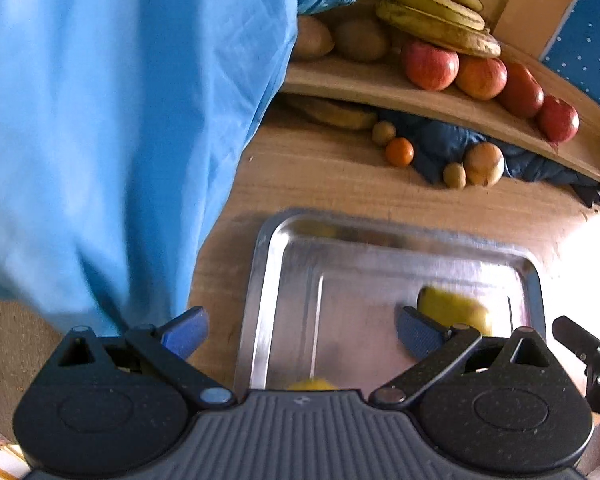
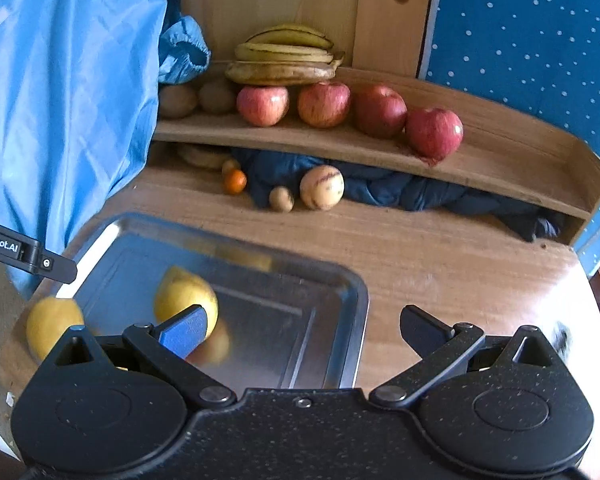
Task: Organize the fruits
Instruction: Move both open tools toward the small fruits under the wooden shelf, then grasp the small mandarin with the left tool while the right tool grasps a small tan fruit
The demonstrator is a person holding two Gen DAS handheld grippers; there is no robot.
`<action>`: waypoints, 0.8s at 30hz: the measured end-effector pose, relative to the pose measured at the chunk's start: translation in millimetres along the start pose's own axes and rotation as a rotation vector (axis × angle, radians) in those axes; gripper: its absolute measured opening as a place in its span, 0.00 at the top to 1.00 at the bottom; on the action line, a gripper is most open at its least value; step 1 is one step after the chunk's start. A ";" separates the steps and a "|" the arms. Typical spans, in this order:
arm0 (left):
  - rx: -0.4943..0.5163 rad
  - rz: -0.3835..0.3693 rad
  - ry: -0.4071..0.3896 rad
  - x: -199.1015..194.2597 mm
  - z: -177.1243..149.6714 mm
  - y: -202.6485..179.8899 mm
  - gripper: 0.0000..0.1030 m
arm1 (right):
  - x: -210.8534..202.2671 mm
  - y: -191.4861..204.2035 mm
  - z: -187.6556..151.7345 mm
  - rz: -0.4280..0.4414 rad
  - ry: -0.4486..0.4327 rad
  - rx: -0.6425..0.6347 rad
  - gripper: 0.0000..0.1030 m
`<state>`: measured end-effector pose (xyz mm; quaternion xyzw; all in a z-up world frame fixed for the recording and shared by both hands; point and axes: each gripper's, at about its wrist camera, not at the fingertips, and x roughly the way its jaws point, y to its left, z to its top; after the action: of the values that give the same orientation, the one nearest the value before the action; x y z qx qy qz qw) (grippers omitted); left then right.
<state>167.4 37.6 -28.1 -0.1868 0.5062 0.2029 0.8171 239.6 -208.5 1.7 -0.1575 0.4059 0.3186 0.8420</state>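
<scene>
A steel tray [image 1: 292, 280] [image 2: 340, 300] lies on the wooden table. Two yellow lemons lie in it: one [image 2: 186, 298] [image 1: 454, 308] mid-tray, one [image 2: 52, 328] [image 1: 312, 384] at its near left. My left gripper [image 1: 302, 332] is open and empty above the tray. My right gripper [image 2: 300, 330] is open and empty over the tray's right edge. On the shelf [image 2: 340, 148] sit bananas [image 2: 284, 60] [image 1: 436, 12], several red apples [image 2: 324, 104] [image 1: 480, 76] and kiwis [image 2: 216, 96]. Below lie an orange [image 2: 235, 182] [image 1: 399, 152], a small kiwi [image 2: 281, 199] and a pale striped melon [image 2: 322, 187] [image 1: 484, 164].
A blue plastic sheet [image 1: 120, 120] [image 2: 60, 100] hangs at the left, close to the tray. A dark blue cloth [image 2: 420, 192] is bunched under the shelf. A blue dotted wall [image 2: 540, 40] stands at the right. The table edge [image 2: 592, 300] curves at the right.
</scene>
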 end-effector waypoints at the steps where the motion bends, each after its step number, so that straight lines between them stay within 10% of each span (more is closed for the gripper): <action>1: 0.002 0.002 -0.002 2.0 4.6 -1.1 0.01 | 3.6 -1.5 3.4 0.004 0.002 -0.002 0.01; 24: 0.025 -0.021 -0.052 67.5 104.2 -43.5 0.01 | 105.2 -10.3 65.2 0.247 0.031 0.001 0.06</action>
<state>295.7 63.6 -41.2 -0.1764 0.4854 0.1927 0.8343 333.7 -139.0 -40.2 -0.1107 0.4351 0.4175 0.7900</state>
